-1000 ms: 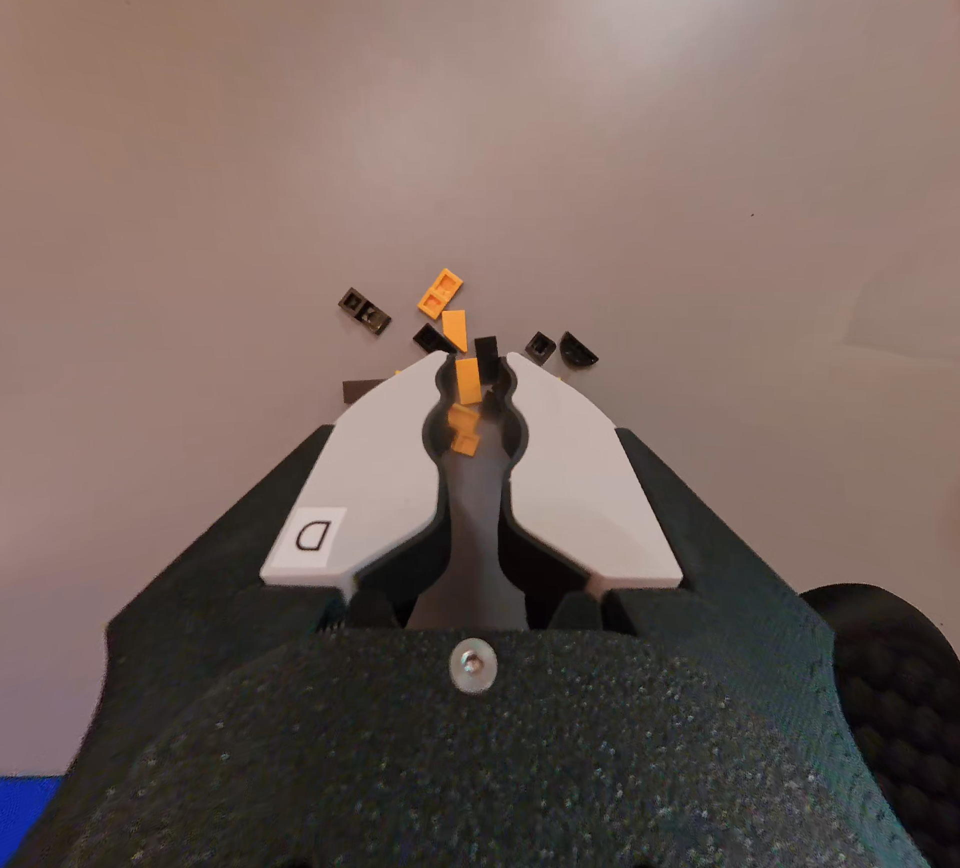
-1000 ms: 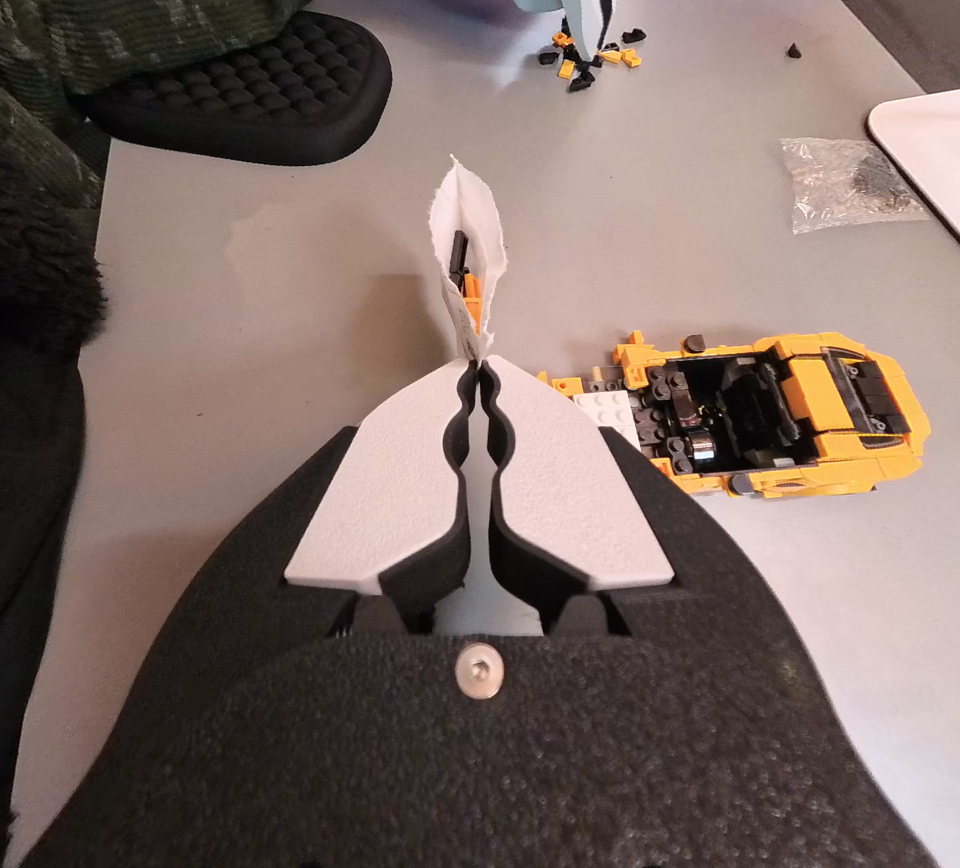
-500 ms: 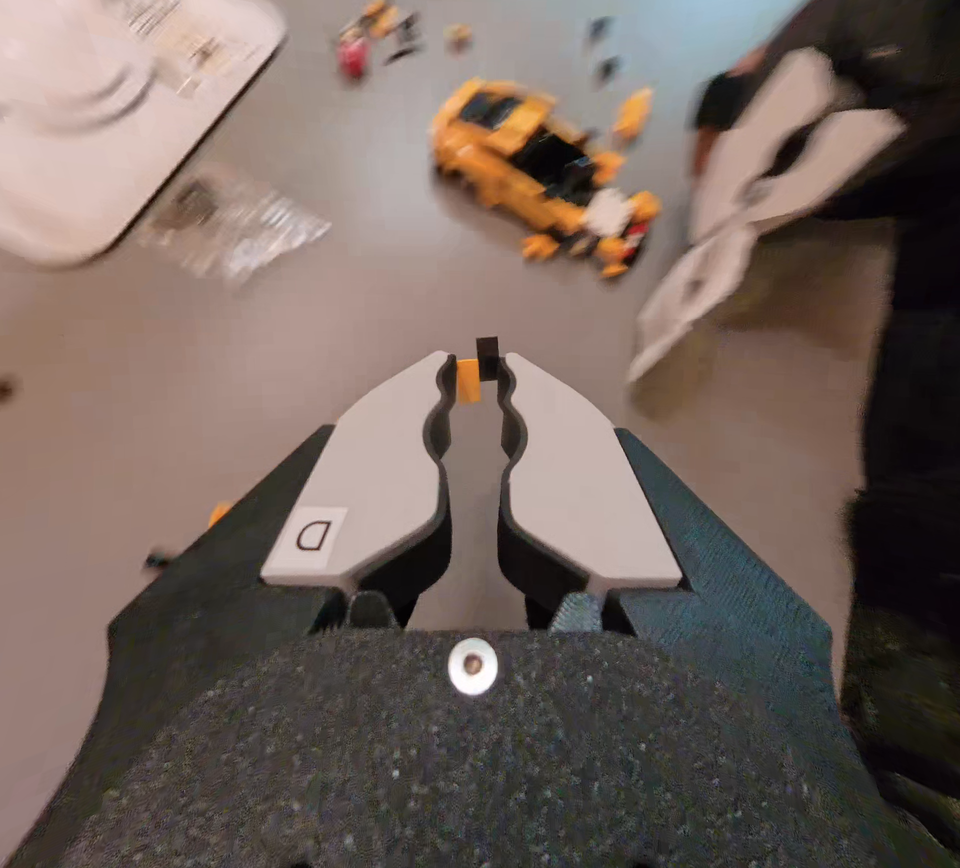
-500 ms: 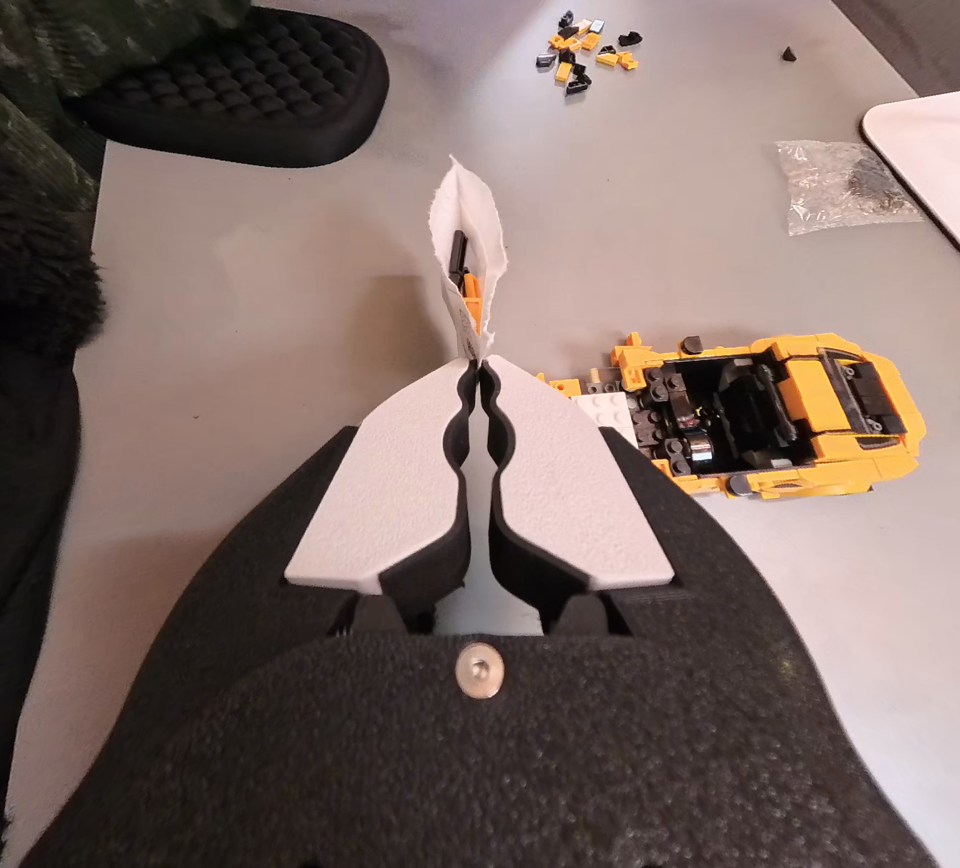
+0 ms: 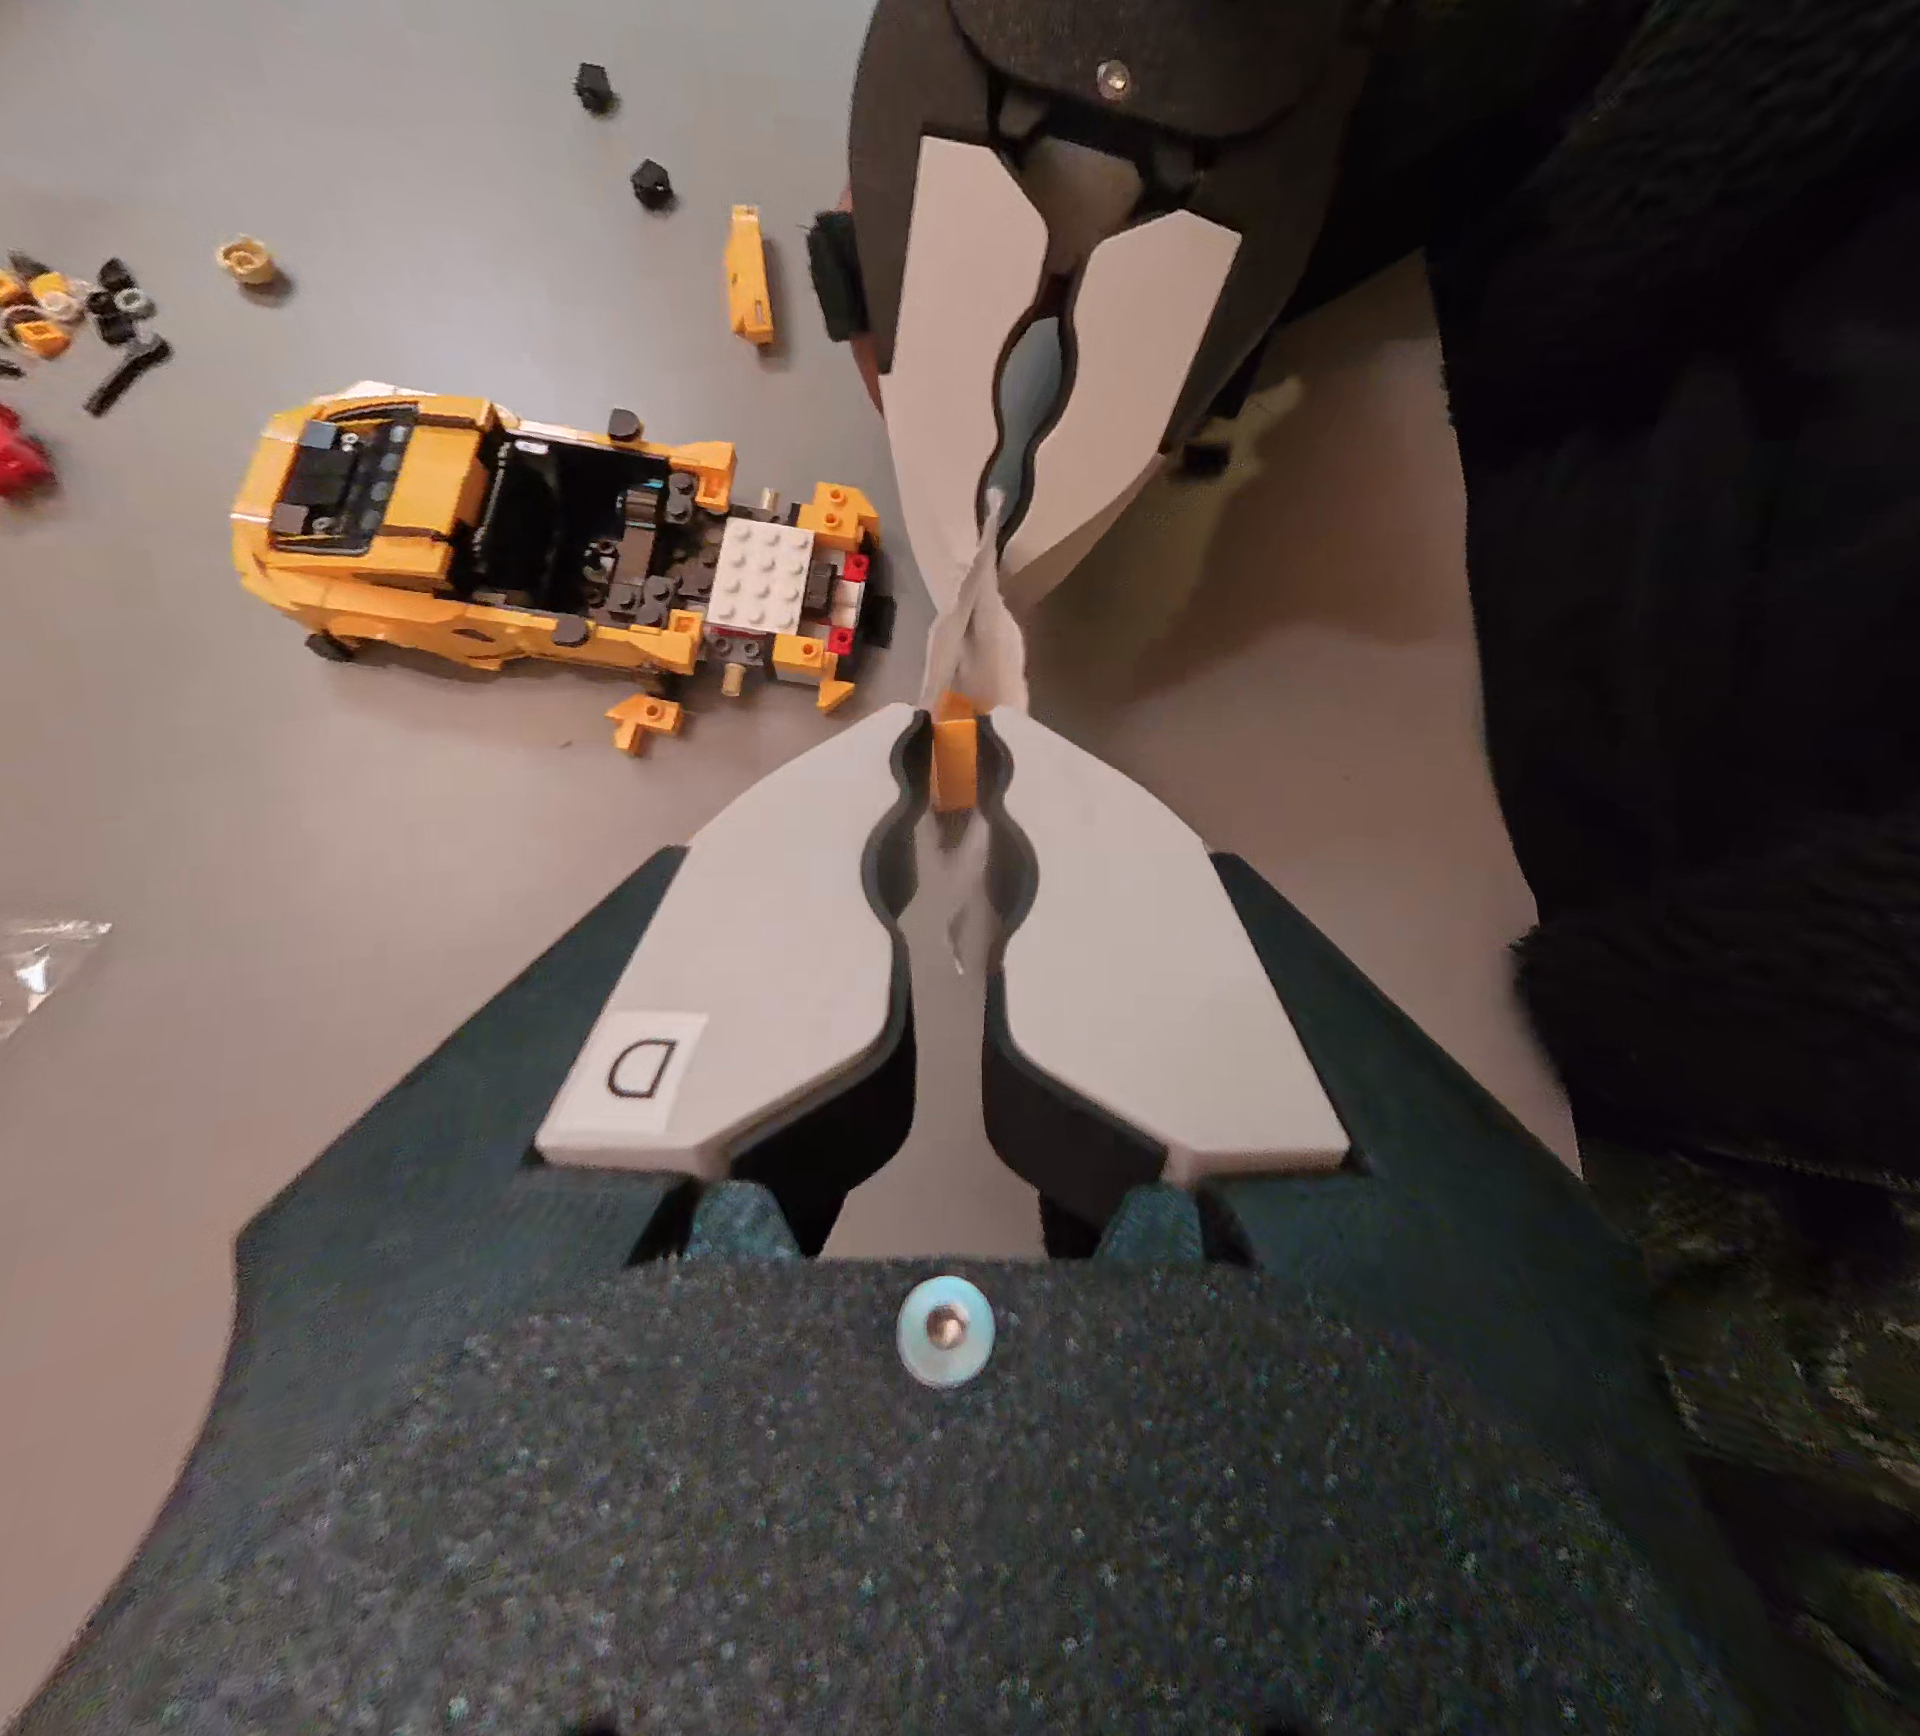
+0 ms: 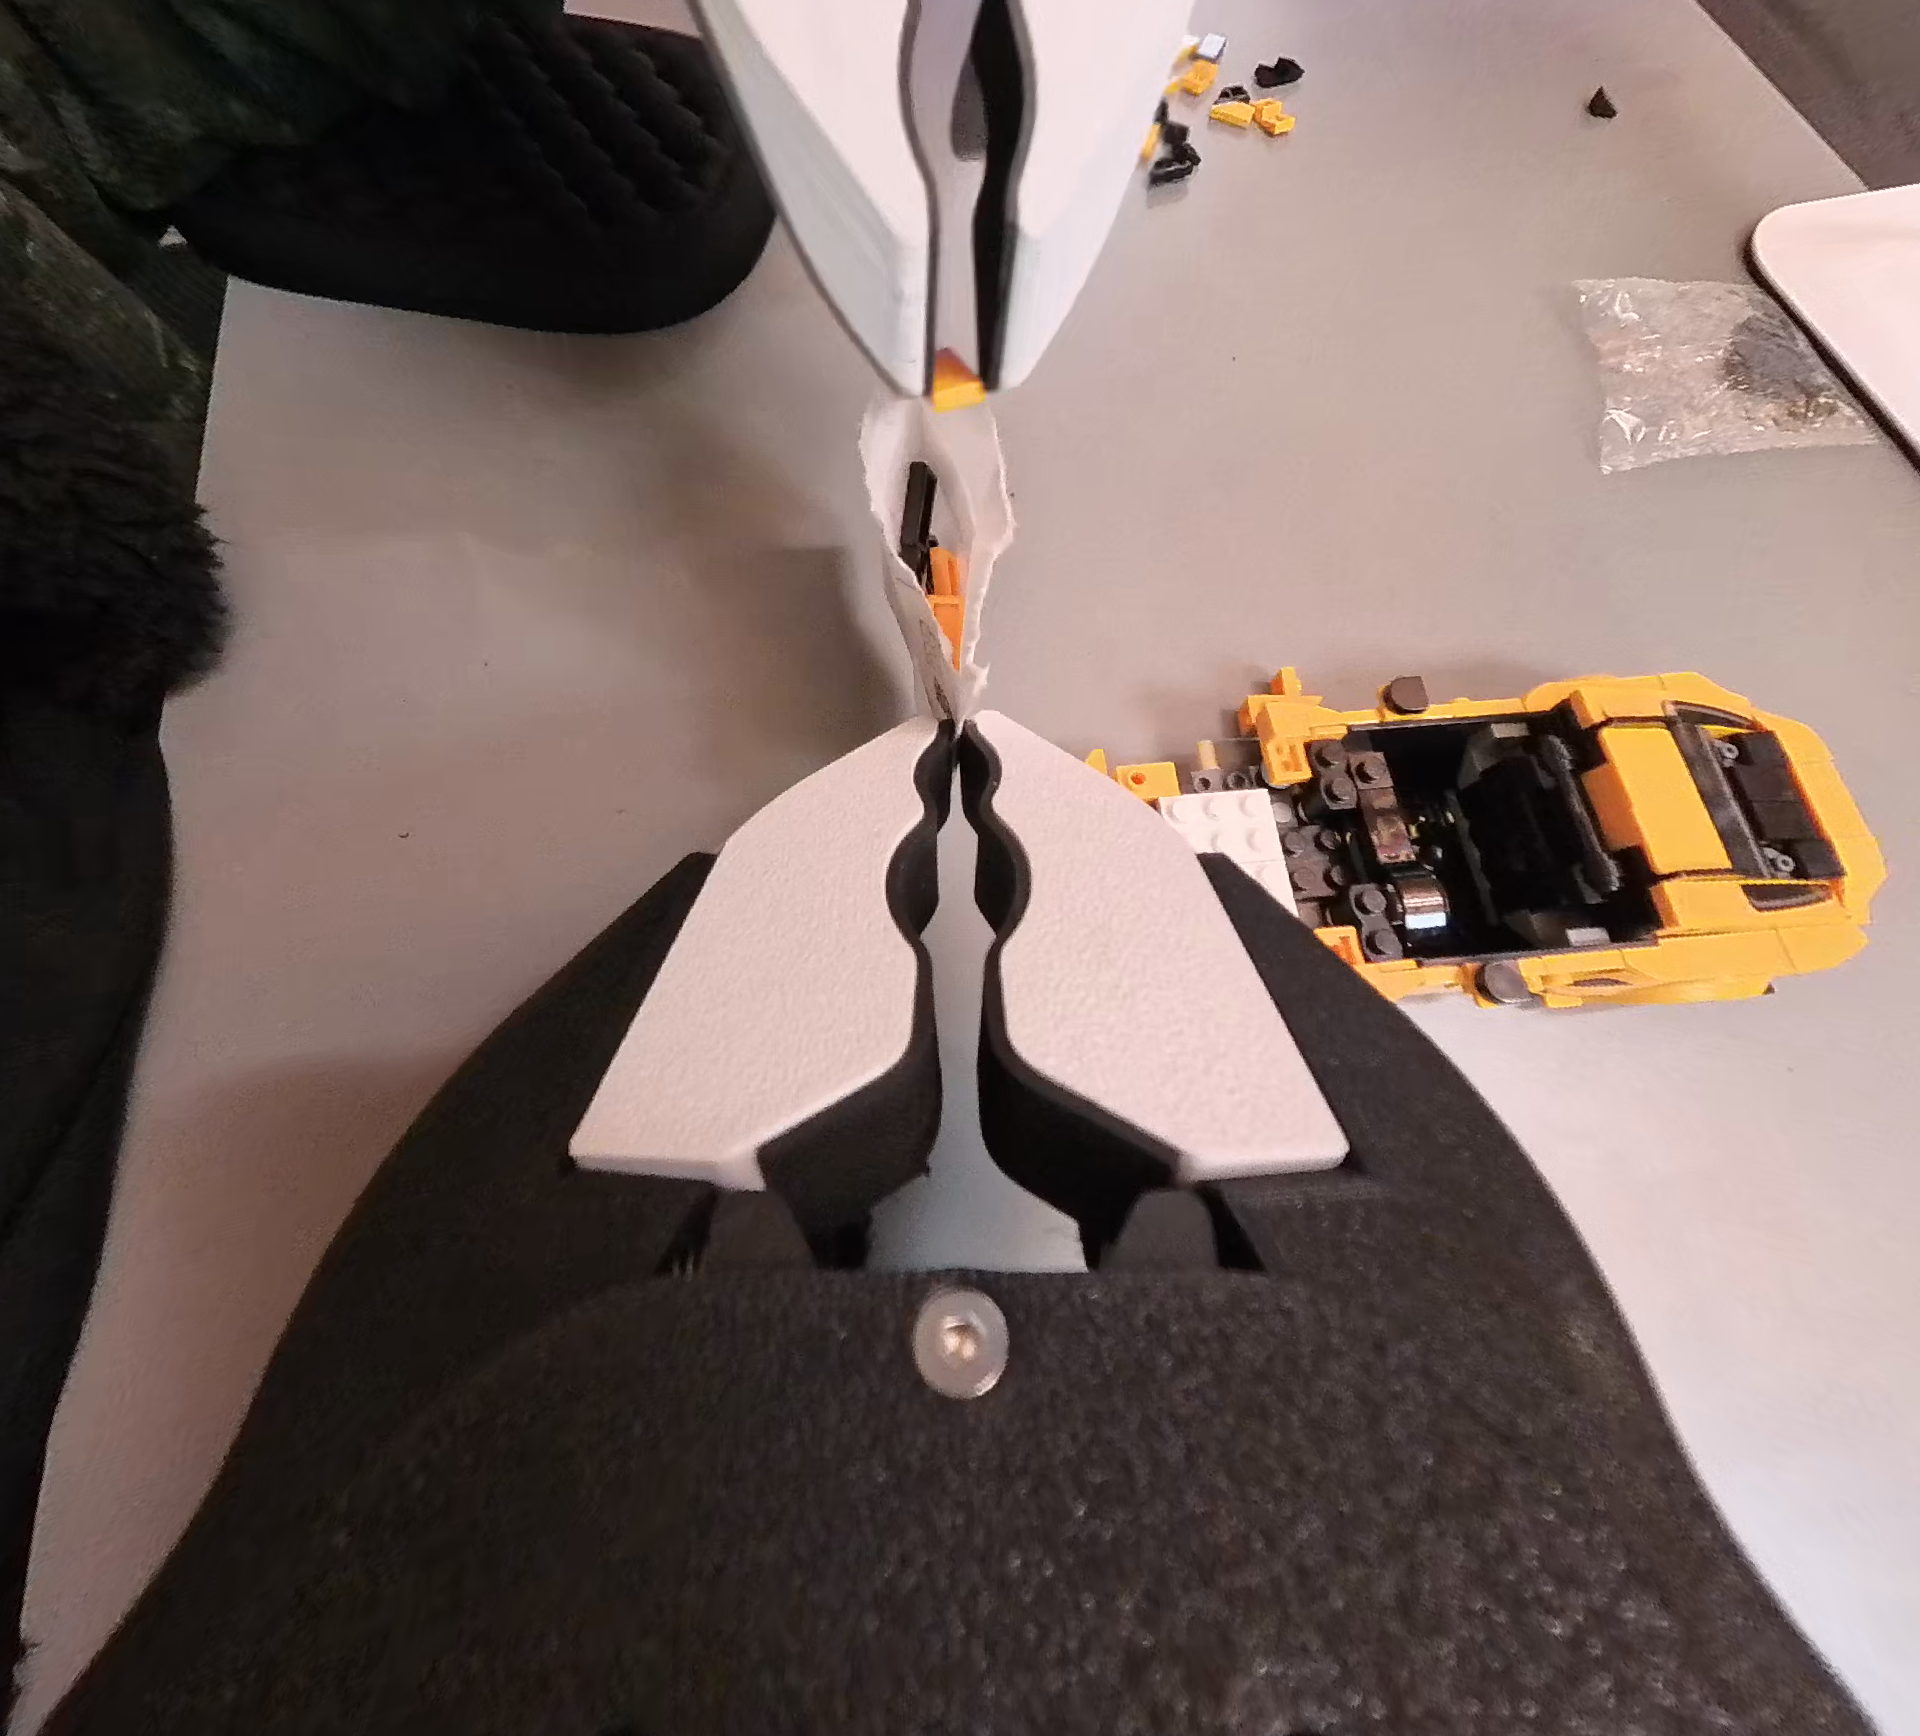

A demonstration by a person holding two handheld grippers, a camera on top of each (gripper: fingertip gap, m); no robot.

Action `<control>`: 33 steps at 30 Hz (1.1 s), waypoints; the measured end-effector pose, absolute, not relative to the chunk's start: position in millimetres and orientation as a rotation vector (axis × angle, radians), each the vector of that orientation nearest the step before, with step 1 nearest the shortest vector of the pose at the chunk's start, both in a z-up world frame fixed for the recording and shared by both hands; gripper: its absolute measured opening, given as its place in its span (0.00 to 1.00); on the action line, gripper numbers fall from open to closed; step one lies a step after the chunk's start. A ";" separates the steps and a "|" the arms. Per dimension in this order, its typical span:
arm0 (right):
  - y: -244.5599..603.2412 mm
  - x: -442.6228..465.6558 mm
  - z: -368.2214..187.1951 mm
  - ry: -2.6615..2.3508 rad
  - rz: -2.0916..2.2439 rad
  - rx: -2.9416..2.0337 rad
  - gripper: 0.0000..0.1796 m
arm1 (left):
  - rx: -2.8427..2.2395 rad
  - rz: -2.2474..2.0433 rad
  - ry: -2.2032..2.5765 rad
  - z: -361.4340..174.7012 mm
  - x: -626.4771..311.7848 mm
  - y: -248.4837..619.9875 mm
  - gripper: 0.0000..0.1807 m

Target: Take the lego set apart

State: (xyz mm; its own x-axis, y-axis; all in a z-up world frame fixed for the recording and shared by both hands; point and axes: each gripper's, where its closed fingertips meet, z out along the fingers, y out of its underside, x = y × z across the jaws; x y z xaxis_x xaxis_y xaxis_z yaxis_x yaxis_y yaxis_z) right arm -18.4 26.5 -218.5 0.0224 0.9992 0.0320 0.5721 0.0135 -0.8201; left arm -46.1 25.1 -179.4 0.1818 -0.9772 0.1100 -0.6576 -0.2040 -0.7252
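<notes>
My left gripper (image 5: 954, 722) is shut on a small orange lego piece (image 5: 954, 777) and holds it at the open mouth of a white paper bag (image 5: 977, 621). My right gripper (image 6: 961, 727) is shut on the bag's lower end (image 6: 940, 637) and holds it upright above the table; black and orange pieces show inside. In the right wrist view the left gripper (image 6: 956, 382) comes down from above with the orange piece (image 6: 956, 393). The yellow lego car (image 5: 416, 533), roof off and partly stripped, lies on the grey table to the side (image 6: 1683, 813).
Loose orange and black pieces (image 6: 1226, 107) lie far back. A clear plastic bag (image 6: 1704, 367) and a white tray (image 6: 1860, 284) are at the right. More loose parts (image 5: 73, 315) and an orange part (image 5: 750, 284) lie beyond the car. A person's dark green sleeve (image 5: 1714, 336) is nearby.
My left gripper has swung from the pile of loose pieces over to the bag's mouth, carrying the orange piece. My right gripper has kept the bag still.
</notes>
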 end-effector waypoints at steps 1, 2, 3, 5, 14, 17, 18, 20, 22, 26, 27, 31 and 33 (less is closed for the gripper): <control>26.7 -18.4 -218.5 -1.625 0.817 -1.636 0.00 | -1.925 -0.786 1.543 -179.9 -45.0 23.6 0.04; 26.6 -18.5 -218.4 -1.624 0.818 -1.636 0.00 | -1.918 -0.779 1.552 -180.5 -44.3 23.1 0.05; 26.6 -18.5 -218.6 -1.625 0.819 -1.637 0.00 | -1.918 -0.777 1.560 -181.7 -43.6 22.4 0.05; 26.8 -18.4 -218.8 -1.624 0.819 -1.638 0.00 | -1.917 -0.776 1.576 -184.1 -42.6 21.0 0.06; 29.9 -17.6 -216.6 -1.609 0.814 -1.637 0.00 | -1.771 -0.779 1.581 -155.7 -27.5 8.5 0.08; 33.3 -16.8 -214.9 -1.592 0.812 -1.640 0.00 | -1.664 -0.846 1.621 -145.3 4.7 -16.8 0.08; 34.4 -16.4 -214.6 -1.587 0.811 -1.643 0.00 | -1.629 -0.894 1.633 -145.1 19.7 -27.6 0.08; 36.4 -15.6 -213.9 -1.578 0.813 -1.647 0.00 | -1.591 -0.981 1.665 -154.0 49.1 -49.1 0.09; 37.8 -15.0 -213.1 -1.569 0.820 -1.650 0.01 | -1.587 -1.042 1.707 -172.7 74.1 -68.0 0.10; 40.6 -13.3 -211.0 -1.553 0.822 -1.652 0.00 | -1.719 -0.975 1.664 -215.1 105.6 -71.8 0.11; 41.4 -12.9 -209.9 -1.548 0.823 -1.652 0.01 | -1.746 -0.921 1.637 -223.6 109.9 -67.1 0.11; 44.6 -11.1 -207.4 -1.532 0.822 -1.653 0.00 | -1.802 -0.807 1.606 -250.5 125.0 -64.8 0.14; 45.7 -10.3 -207.8 -1.529 0.824 -1.657 0.00 | -1.827 -0.766 1.592 -259.8 131.7 -62.3 0.16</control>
State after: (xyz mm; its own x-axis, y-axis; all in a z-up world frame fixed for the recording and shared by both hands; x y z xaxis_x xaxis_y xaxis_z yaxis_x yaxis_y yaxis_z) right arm -10.3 45.7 -207.8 0.0908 0.9957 0.0183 0.5325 -0.0330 -0.8458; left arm 131.7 -62.3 -259.8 0.1177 -0.9922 0.0419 -0.6516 -0.1090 -0.7507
